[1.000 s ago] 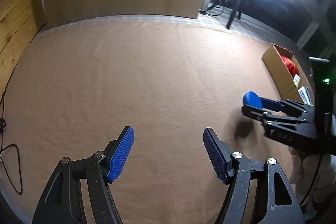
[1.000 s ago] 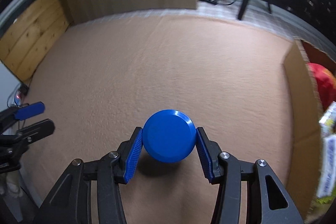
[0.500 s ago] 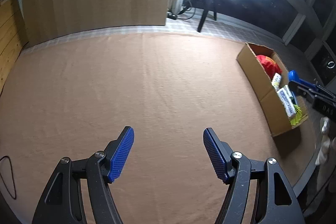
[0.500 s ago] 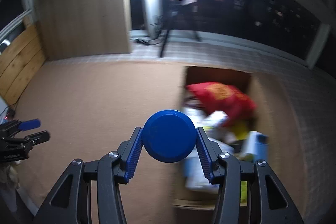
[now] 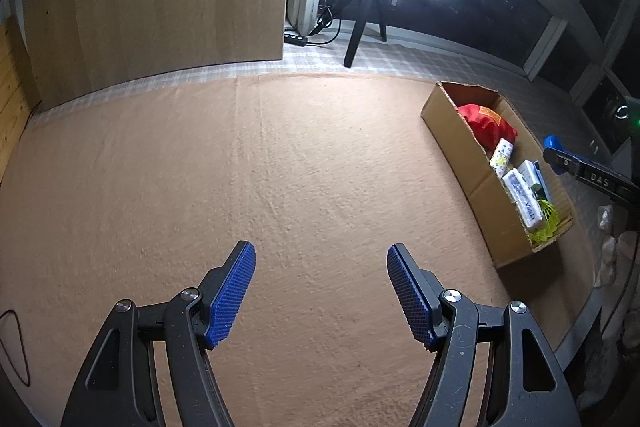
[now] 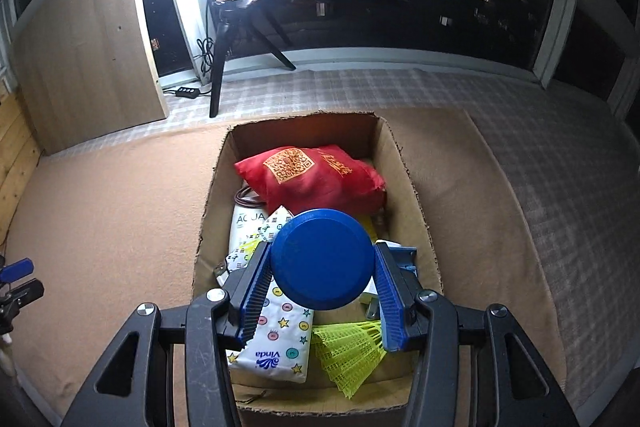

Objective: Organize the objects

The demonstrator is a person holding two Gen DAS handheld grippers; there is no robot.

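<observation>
- The right gripper point(image 6: 322, 285) clamps a round blue lid point(image 6: 322, 259) between its 2 fingers, flat face toward the camera, above the cardboard box point(image 6: 412, 203).
- The left gripper point(image 5: 320, 293) hangs spread and empty over the brown desk point(image 5: 200, 167).

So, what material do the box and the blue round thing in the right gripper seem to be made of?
Box: brown corrugated cardboard, matte, going by its rough torn rim. Blue round thing, held by the right gripper: probably smooth moulded plastic with a faint sheen, though the view leaves that open.
</observation>
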